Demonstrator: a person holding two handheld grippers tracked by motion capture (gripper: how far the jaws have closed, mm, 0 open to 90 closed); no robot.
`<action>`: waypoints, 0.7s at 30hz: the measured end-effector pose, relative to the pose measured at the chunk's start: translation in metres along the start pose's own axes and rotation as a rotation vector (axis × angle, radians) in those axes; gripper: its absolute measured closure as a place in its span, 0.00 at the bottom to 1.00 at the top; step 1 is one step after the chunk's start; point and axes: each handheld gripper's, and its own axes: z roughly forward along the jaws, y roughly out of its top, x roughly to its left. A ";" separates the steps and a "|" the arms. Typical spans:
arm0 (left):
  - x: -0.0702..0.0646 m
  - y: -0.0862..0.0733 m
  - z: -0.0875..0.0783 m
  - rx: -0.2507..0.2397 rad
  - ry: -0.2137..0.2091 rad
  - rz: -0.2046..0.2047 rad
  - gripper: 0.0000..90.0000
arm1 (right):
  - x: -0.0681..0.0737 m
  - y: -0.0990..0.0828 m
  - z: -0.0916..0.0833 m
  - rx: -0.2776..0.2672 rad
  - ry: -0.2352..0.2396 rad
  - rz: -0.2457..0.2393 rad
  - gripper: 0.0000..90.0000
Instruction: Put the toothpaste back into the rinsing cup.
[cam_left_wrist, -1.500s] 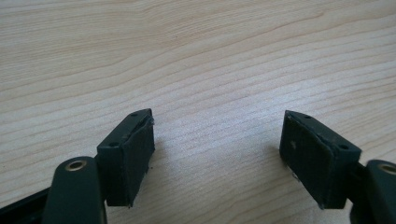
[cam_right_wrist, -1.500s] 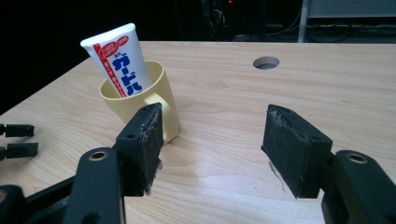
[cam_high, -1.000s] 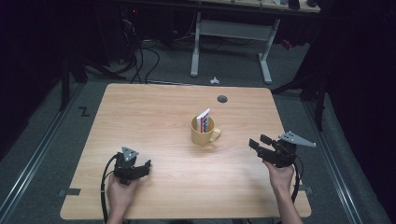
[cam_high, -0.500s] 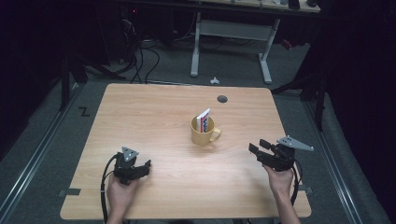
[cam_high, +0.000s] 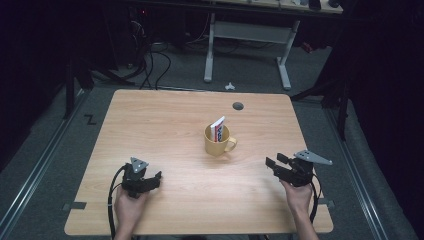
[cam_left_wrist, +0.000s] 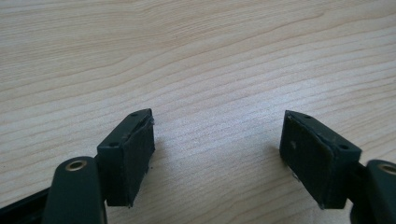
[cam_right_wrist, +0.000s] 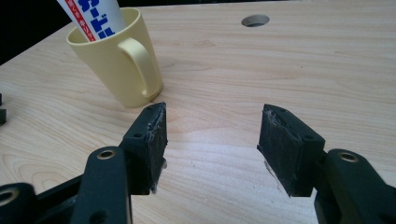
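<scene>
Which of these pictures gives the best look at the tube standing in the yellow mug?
The right gripper view: the tube is close, its blue and red print clear, though its top is cut off. The high view shows the whole tube leaning in the mug, but small. The left gripper view faces bare table.

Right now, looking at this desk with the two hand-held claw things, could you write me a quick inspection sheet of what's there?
Surface: light wooden table, with a round hole near its far edge.
Job's things: pale yellow ceramic mug near the middle, handle toward the right gripper; a white tube with red and blue print stands tilted inside it.
Clutter: nothing seen on the table.
Grippers: left gripper open, low over bare wood; right gripper open, facing the mug, apart from it. Both hold nothing.
Cables: black cable trails from the left gripper; another from the right.
Surroundings: dark grey floor, a white-legged desk frame behind, loose floor cables.
</scene>
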 end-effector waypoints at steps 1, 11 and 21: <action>0.000 0.000 0.000 0.000 0.000 0.001 0.30 | 0.000 -0.001 0.001 0.001 -0.002 -0.002 0.47; 0.000 0.000 0.000 0.000 0.000 0.000 0.30 | -0.001 -0.013 0.007 0.027 -0.016 0.004 0.47; 0.000 0.000 0.000 0.001 0.000 0.000 0.30 | 0.000 -0.023 0.020 0.070 -0.049 -0.020 0.47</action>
